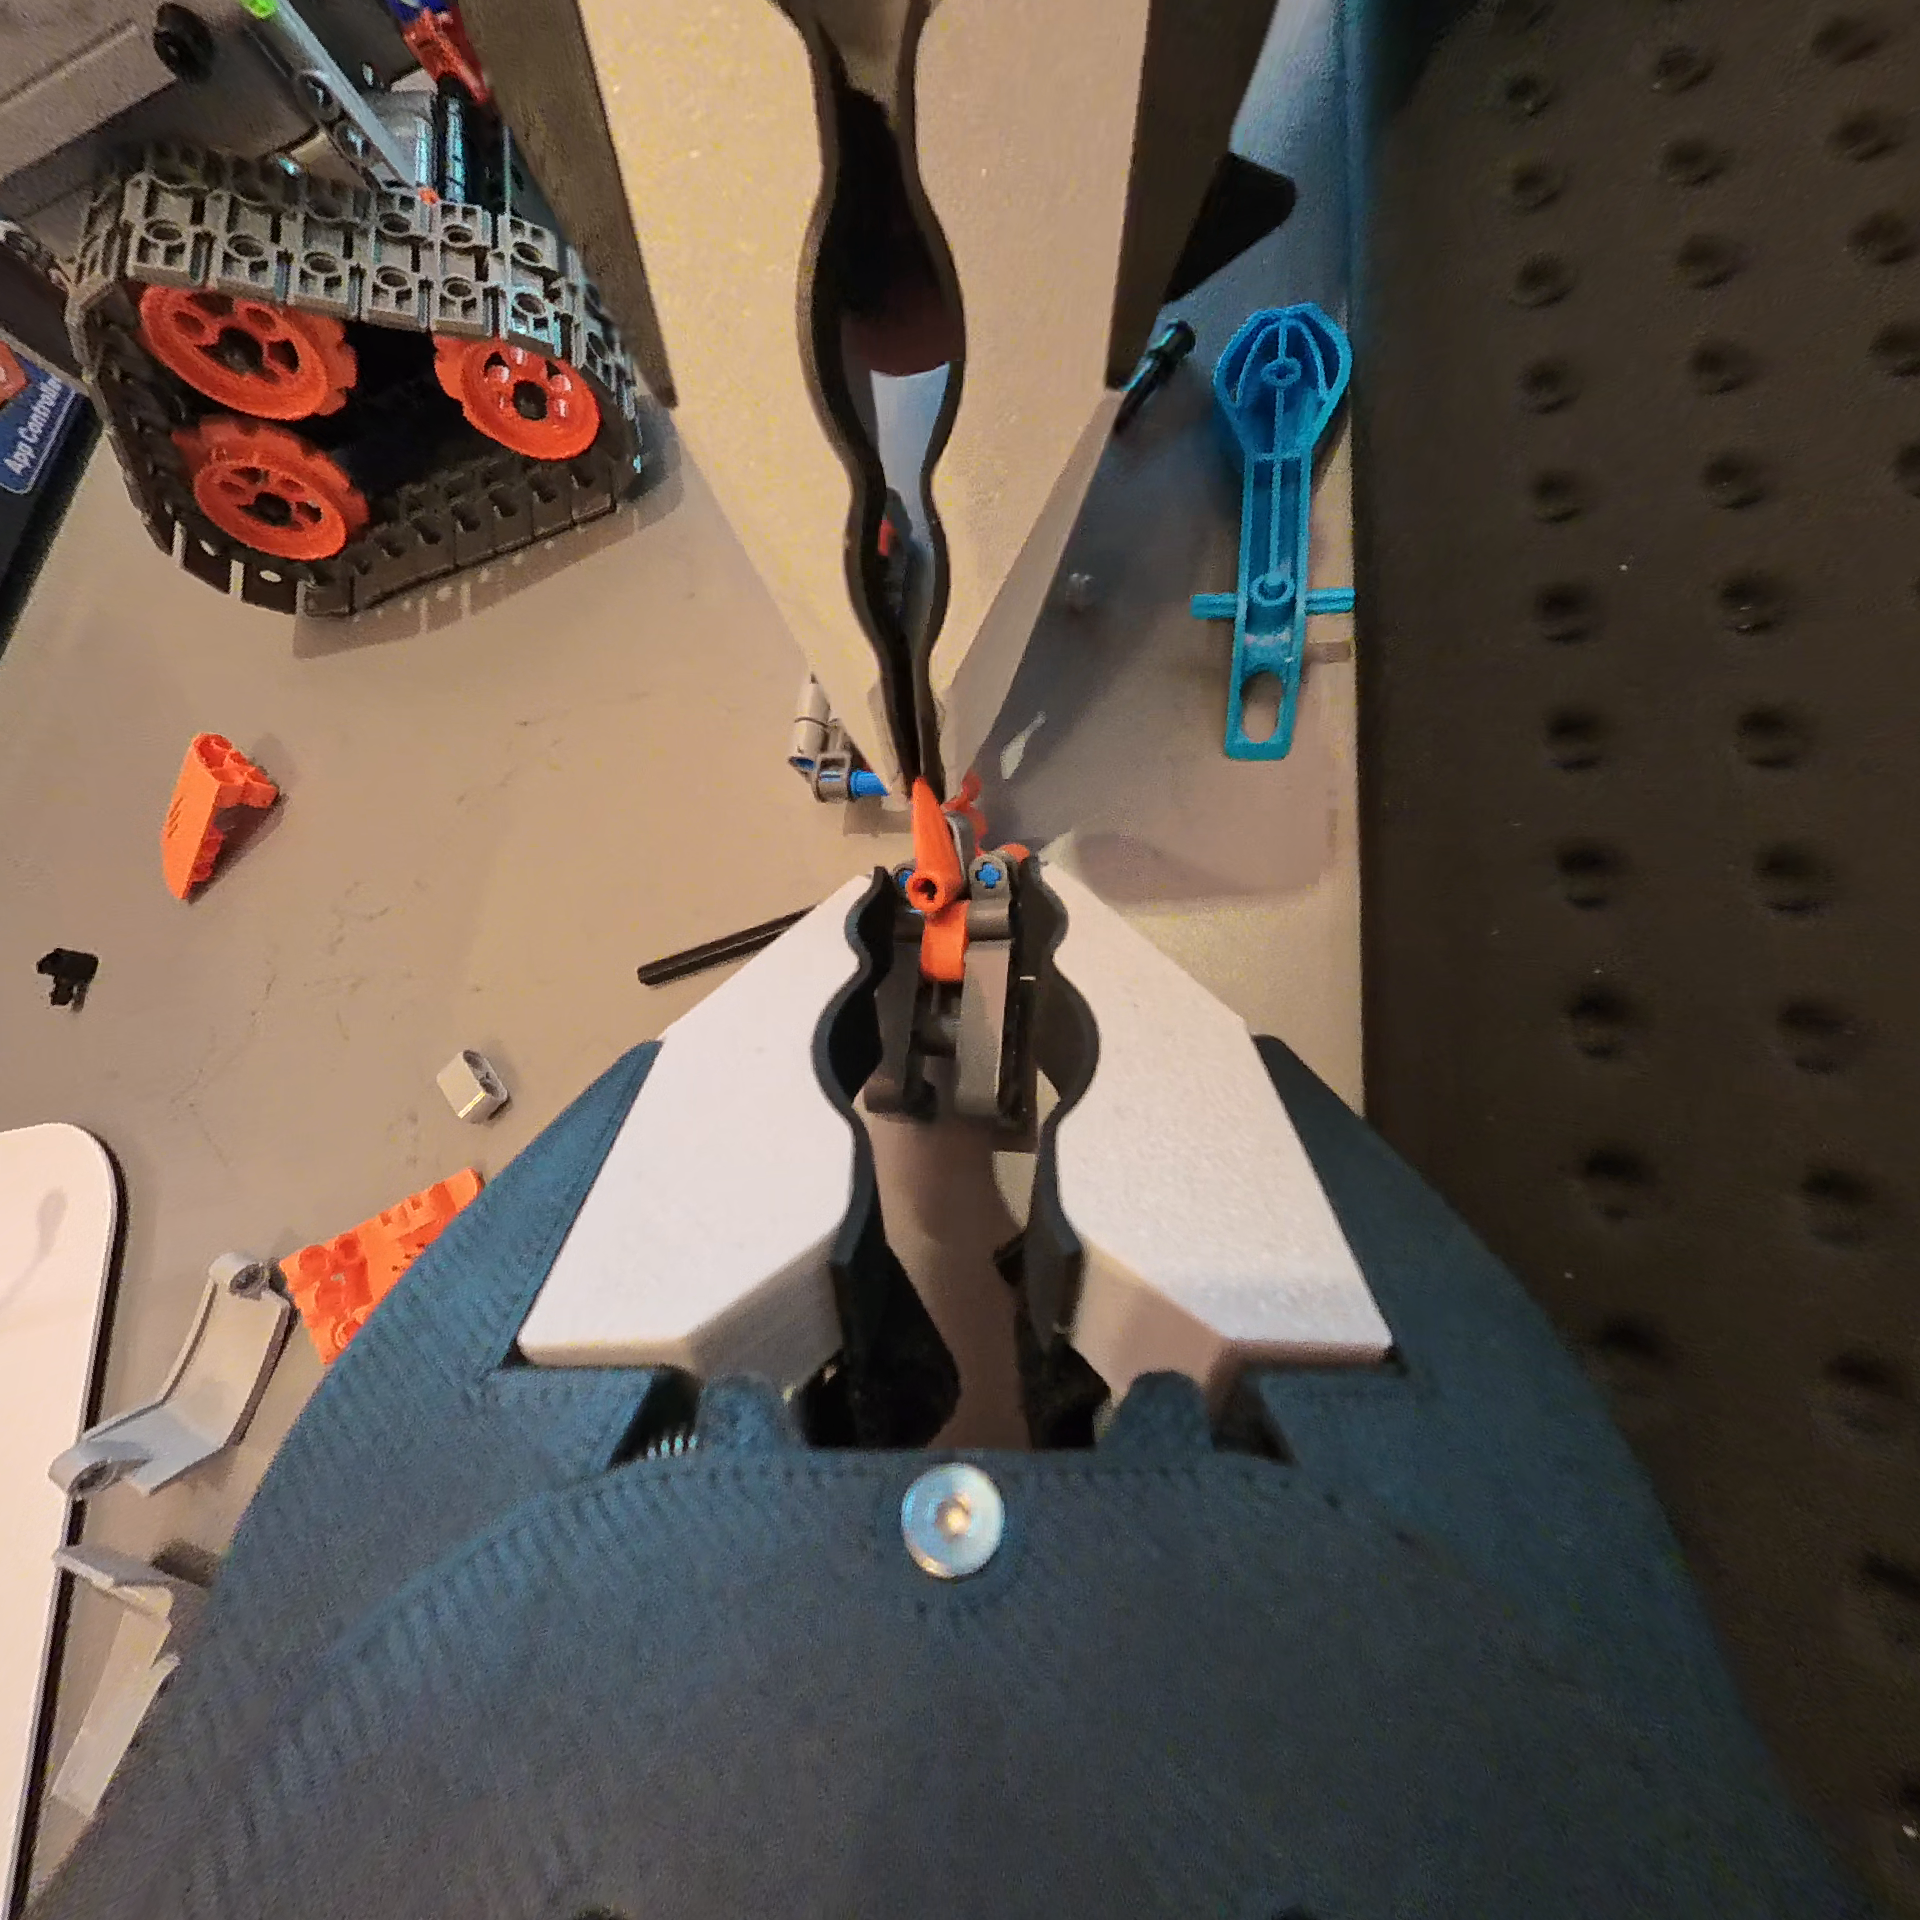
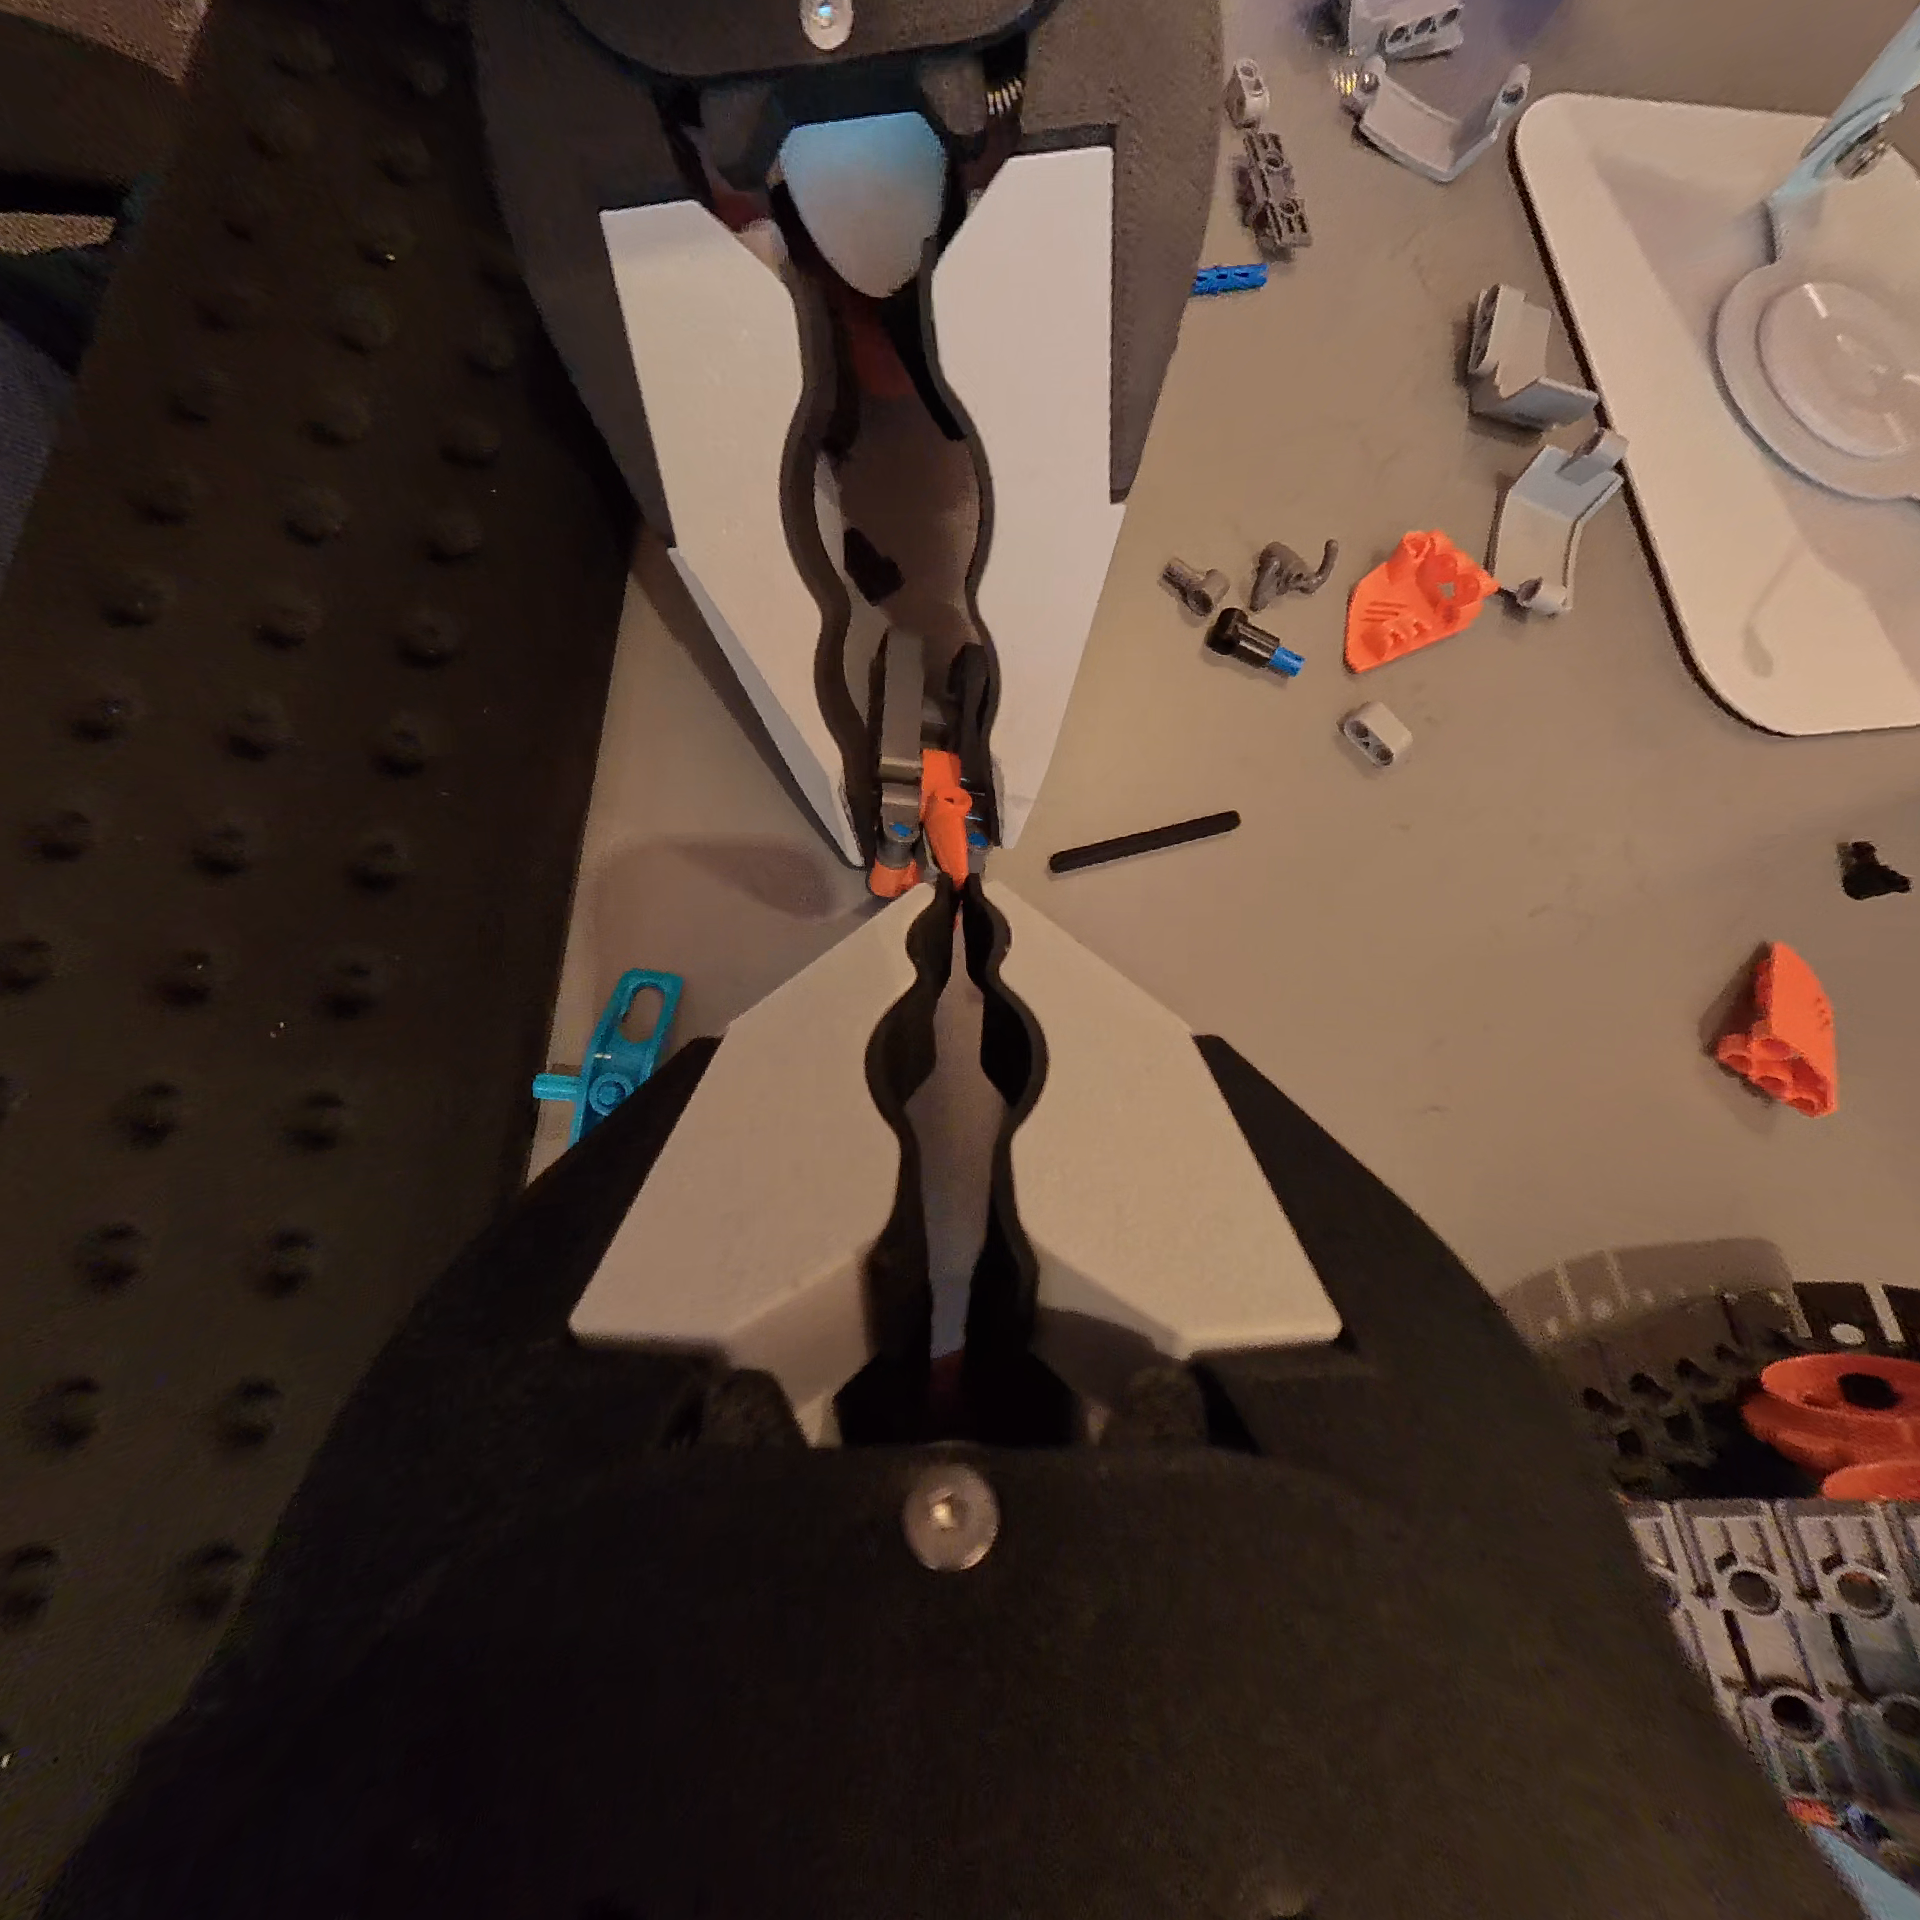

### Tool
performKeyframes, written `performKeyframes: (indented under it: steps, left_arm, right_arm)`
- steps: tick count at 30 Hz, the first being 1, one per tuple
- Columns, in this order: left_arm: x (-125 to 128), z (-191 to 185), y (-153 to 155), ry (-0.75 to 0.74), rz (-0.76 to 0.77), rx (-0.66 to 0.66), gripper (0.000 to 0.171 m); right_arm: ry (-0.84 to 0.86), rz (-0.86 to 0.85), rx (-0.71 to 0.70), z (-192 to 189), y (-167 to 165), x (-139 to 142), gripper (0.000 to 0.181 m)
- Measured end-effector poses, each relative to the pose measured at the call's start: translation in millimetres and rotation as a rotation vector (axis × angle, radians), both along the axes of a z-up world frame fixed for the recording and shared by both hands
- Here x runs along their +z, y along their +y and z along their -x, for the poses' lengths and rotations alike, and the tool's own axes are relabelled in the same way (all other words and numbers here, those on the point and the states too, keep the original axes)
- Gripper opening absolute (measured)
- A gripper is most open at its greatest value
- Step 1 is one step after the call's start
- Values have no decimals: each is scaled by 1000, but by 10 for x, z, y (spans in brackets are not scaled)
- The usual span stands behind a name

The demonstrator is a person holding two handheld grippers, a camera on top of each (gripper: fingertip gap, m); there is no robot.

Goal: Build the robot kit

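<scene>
Above grey table (image 1: 520,727): left gripper (image 1: 951,894) clamped on grey-and-orange brick assembly (image 1: 951,966); right gripper (image 2: 956,904) pinched onto its orange pin (image 2: 948,821). Far right: white tray (image 2: 1662,520) holding clear dome piece (image 2: 1839,374).

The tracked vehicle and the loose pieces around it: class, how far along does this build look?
Done: the tracked vehicle stands assembled, orange wheels inside grey treads. In hand: the left gripper is shut on a small grey and orange sub-assembly, and the right gripper pinches its orange pin. Left: an orange panel, black axle, grey connector and blue tool lie loose on the table.
</scene>
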State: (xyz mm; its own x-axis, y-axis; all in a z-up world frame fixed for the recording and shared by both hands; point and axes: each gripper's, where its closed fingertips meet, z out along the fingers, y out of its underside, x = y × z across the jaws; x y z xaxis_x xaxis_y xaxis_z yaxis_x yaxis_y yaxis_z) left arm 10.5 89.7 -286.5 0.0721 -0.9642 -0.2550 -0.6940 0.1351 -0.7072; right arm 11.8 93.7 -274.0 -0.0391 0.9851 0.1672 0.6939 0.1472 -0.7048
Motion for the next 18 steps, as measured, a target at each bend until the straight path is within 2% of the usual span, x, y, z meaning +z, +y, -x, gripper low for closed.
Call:
performKeyframes:
  steps: [6,18]
  left_arm:
    - [1,-2,4,-6,1,-3,21]
    - [2,13,50,-1,2,24,21]
  right_arm:
    - [-29,39,-3,2,21,-11,0]
    - [-27,-13,2,13,46,-11,0]
